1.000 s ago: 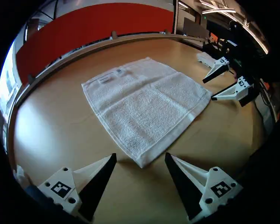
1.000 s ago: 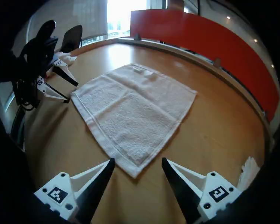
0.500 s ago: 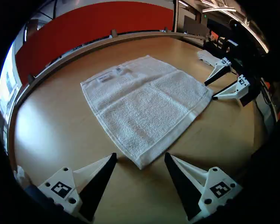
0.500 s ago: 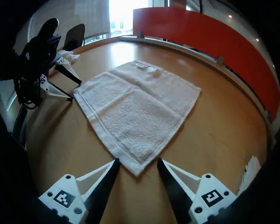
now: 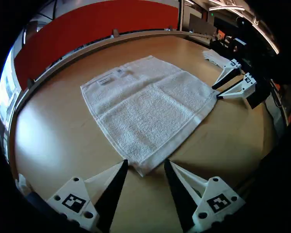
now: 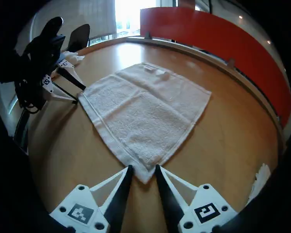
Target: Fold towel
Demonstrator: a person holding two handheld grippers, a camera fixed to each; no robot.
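Both of your claws had narrowed since a second earlier, and each had crept closer to its corner of the white terry towel [image 5: 149, 108]. Your left gripper [image 5: 144, 167] had its fingers partly drawn together. A gap remained between the tips, and the towel's near corner lay in that gap on the table without being pinched. Your right gripper [image 6: 143, 171] had closed further at the neighbouring corner, with only a slim gap left and its tips just beside the corner's two edges. Whether they touched the cloth could not be told.

You had the towel lying flat as a spread square near the middle of the rounded light wooden tabletop [image 5: 56, 128]. Its sewn-on label [image 5: 104, 80] faced up near the far side. A raised wooden rim [image 5: 87, 52] ran along the table's far edge, with a long red wall panel [image 5: 99, 23] behind it. The right gripper view showed a bright window [image 6: 130, 13] beside the end of that panel, throwing glare onto the wood. A crumpled white cloth [image 5: 215, 58] lay on the table beyond your right gripper, apart from the towel.
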